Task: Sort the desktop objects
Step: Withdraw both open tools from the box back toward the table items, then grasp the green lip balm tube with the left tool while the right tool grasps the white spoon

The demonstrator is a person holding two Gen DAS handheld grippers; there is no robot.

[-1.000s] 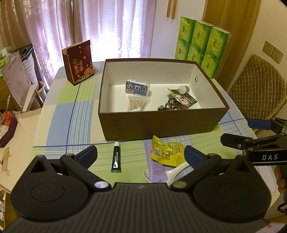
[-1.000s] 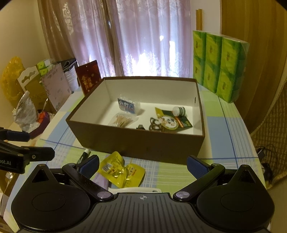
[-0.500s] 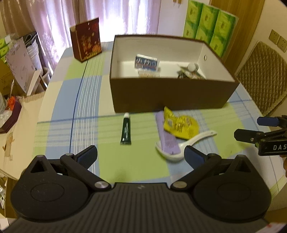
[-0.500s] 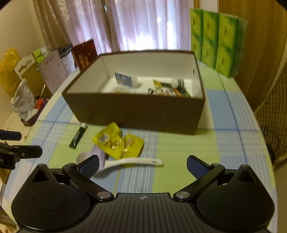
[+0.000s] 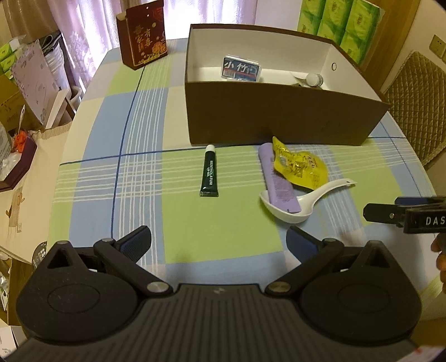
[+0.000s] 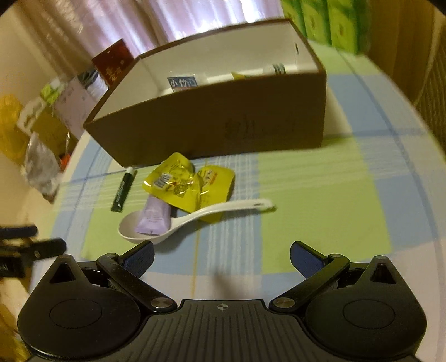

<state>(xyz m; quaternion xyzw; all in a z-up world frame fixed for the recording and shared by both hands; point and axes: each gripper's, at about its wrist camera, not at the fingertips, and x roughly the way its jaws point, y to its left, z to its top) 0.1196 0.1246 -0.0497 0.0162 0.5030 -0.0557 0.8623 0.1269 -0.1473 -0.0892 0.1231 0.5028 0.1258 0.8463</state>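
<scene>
1. Both sets of jaws stand wide apart with nothing between them: I see my left gripper (image 5: pixel 218 241) low in the left wrist frame and my right gripper (image 6: pixel 222 254) low in the right wrist frame, each above bare tablecloth (image 5: pixel 223 222).
2. Right gripper also shows at the right edge of the left view, its jaws apart there too, a hand (image 5: pixel 440 256) just below it.
3. Box (image 5: pixel 278 117) sits upper centre-right, open on top; a blue-labelled packet (image 5: pixel 242 68) and a small bottle (image 5: pixel 314 80) lie inside.
4. Green tube (image 5: pixel 209 174) lies centre frame, its white cap nearly at the box's front wall.
5. To its right, a purple tube (image 5: pixel 277 181) lies with one end in the bowl of a white spoon (image 5: pixel 309 200).
6. Yellow packet (image 5: pixel 299 165) overlaps the purple tube's upper part, close to the box.
7. In the right view that cluster sits centre-left, the yellow packet across the spoon's handle.
8. Red carton (image 5: pixel 142 34) stands upper left; green packs (image 5: pixel 340 25) upper right.
</scene>
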